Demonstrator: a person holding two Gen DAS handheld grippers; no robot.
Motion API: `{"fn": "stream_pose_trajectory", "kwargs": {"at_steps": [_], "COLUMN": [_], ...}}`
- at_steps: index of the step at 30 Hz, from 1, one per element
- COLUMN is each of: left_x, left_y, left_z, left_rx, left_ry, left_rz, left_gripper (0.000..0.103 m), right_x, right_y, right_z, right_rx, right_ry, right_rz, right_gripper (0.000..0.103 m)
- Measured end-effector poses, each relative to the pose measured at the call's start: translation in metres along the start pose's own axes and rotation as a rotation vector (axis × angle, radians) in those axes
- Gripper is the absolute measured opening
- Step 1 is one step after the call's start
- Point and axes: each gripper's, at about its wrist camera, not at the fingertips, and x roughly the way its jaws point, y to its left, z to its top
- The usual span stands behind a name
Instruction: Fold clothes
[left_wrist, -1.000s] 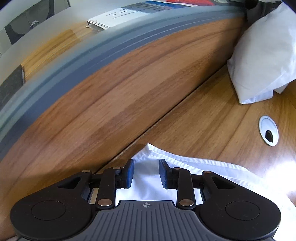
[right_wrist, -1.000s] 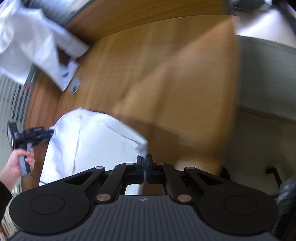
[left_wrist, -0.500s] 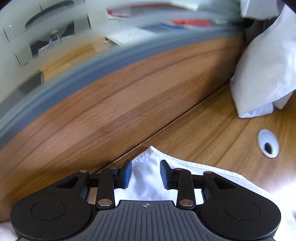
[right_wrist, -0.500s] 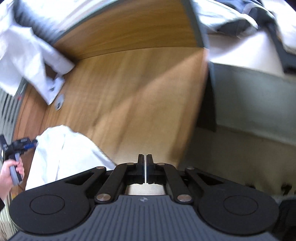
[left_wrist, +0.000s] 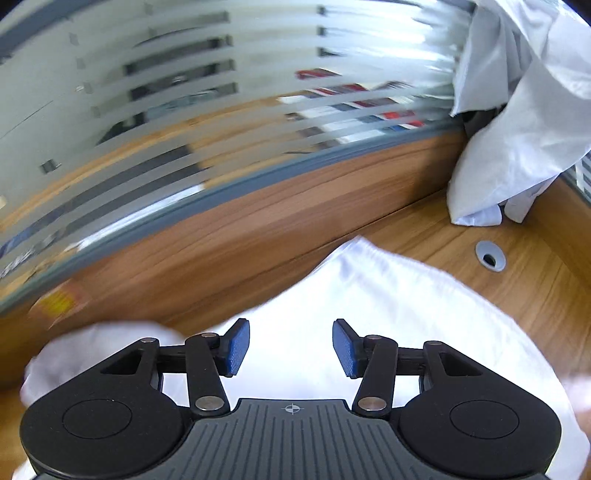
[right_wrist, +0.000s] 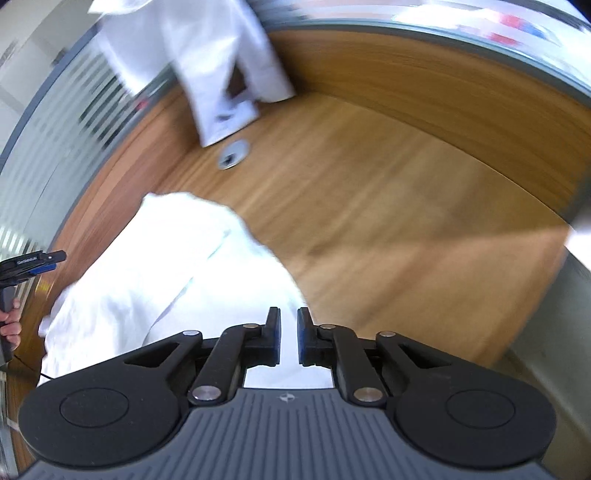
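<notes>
White garment (left_wrist: 369, 332) spread flat on wooden worktop (right_wrist: 369, 192). Left claw (left_wrist: 291, 347) wide apart above it, gripping nothing. Right claw (right_wrist: 288, 336) slightly parted over garment's edge. Second white garment (right_wrist: 221, 74) beyond grommet (right_wrist: 232, 153).

**Blur and cut-offs**

The white garment (left_wrist: 388, 332) is overexposed, its folds unreadable, and it runs under the gripper body and off the lower edge in both views. The hanging white cloth (left_wrist: 517, 129) is cut by the upper right edge. Motion blur smears the striped glass partition (left_wrist: 184, 92). A hand (right_wrist: 9, 325) is cropped at the left edge.
</notes>
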Motion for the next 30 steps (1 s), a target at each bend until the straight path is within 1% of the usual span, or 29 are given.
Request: {"fn": "stream_pose_trajectory", "kwargs": {"at_steps": [1,4,8,9,10,13,15,17,20,22,24,27,28,30], "left_x": [-0.013,-0.044,-0.083,-0.09,-0.098,-0.119,-0.13,-0.139,-0.147,-0.151,-0.154,-0.153,-0.152,-0.143], "left_y": [0.01,0.033,0.05,0.053,0.056,0.064,0.067,0.066,0.063,0.059,0.053,0.041,0.037,0.033], "left_z": [-0.008,-0.037,-0.079,-0.09,-0.101,-0.135,-0.157,-0.179,-0.207,-0.224,-0.237,-0.249,-0.253,-0.26], "left_rx": [-0.031,-0.126,-0.188,-0.205,-0.222,-0.272,-0.295,-0.314,-0.373,-0.42,-0.465,-0.51,-0.523,-0.545], "left_ry": [-0.001,-0.004,-0.021,-0.019,-0.017,-0.007,0.007,0.026,0.044,0.05,0.05,0.046,0.045,0.055], "left_rz": [0.009,0.028,0.097,0.112,0.127,0.17,0.2,0.236,0.272,0.29,0.298,0.294,0.292,0.295], "left_gripper": [0.055,0.055,0.058,0.058,0.058,0.06,0.061,0.062,0.062,0.062,0.063,0.067,0.067,0.067], "right_x": [0.002,0.012,0.027,0.033,0.04,0.06,0.076,0.094,0.122,0.142,0.158,0.179,0.183,0.191], "right_y": [0.006,0.024,0.048,0.054,0.06,0.078,0.091,0.101,0.11,0.11,0.109,0.115,0.118,0.121], "right_z": [0.005,0.014,0.026,0.028,0.03,0.033,0.036,0.041,0.056,0.067,0.077,0.085,0.085,0.087], "right_rx": [-0.029,-0.107,-0.211,-0.236,-0.264,-0.359,-0.424,-0.482,-0.548,-0.558,-0.578,-0.639,-0.658,-0.684], "right_ry": [0.008,0.041,0.084,0.095,0.107,0.133,0.138,0.133,0.121,0.126,0.137,0.166,0.175,0.198], "right_rz": [0.01,0.021,0.035,0.037,0.04,0.033,0.02,0.005,-0.025,-0.056,-0.062,-0.03,-0.025,-0.02], "right_gripper": [0.011,0.018,0.022,0.024,0.03,0.032,0.037,0.049,0.054,0.054,0.053,0.045,0.04,0.036]}}
